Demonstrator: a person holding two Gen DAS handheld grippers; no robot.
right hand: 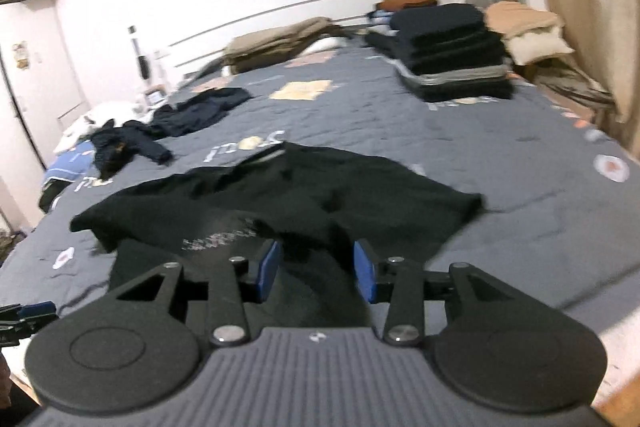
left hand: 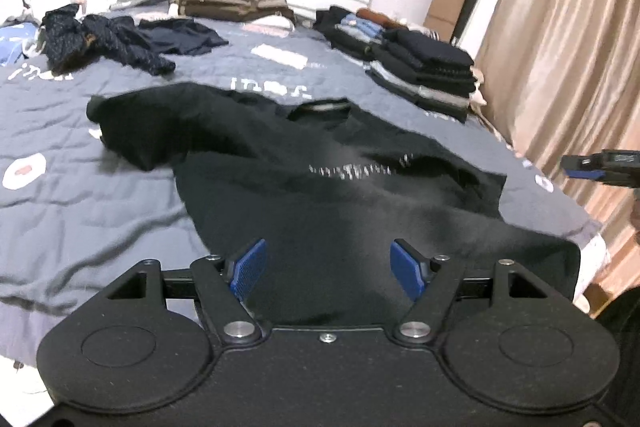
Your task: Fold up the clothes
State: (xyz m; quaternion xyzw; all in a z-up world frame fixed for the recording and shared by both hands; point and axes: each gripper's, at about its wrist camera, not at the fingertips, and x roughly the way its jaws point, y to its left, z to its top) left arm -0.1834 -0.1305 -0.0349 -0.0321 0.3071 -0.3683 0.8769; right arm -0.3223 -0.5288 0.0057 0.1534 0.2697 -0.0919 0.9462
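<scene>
A black T-shirt point(left hand: 320, 179) with pale lettering lies spread on the grey bedspread point(left hand: 80, 195), its hem toward me. My left gripper point(left hand: 329, 269) hovers over the hem, blue pads apart, nothing between them. In the right wrist view the same black T-shirt point(right hand: 304, 195) lies rumpled, one sleeve out to the right. My right gripper point(right hand: 317, 271) stands open just above the shirt's near edge, its pads clear of the cloth. The right gripper point(left hand: 600, 167) also shows at the far right of the left wrist view.
Stacks of folded dark clothes point(left hand: 432, 67) sit at the bed's far right, near a beige curtain point(left hand: 568, 47). Unfolded dark garments point(left hand: 104, 39) lie at the far left. A tan pile point(right hand: 280, 43) rests by the white headboard. The bed's edge point(right hand: 600, 323) runs close on the right.
</scene>
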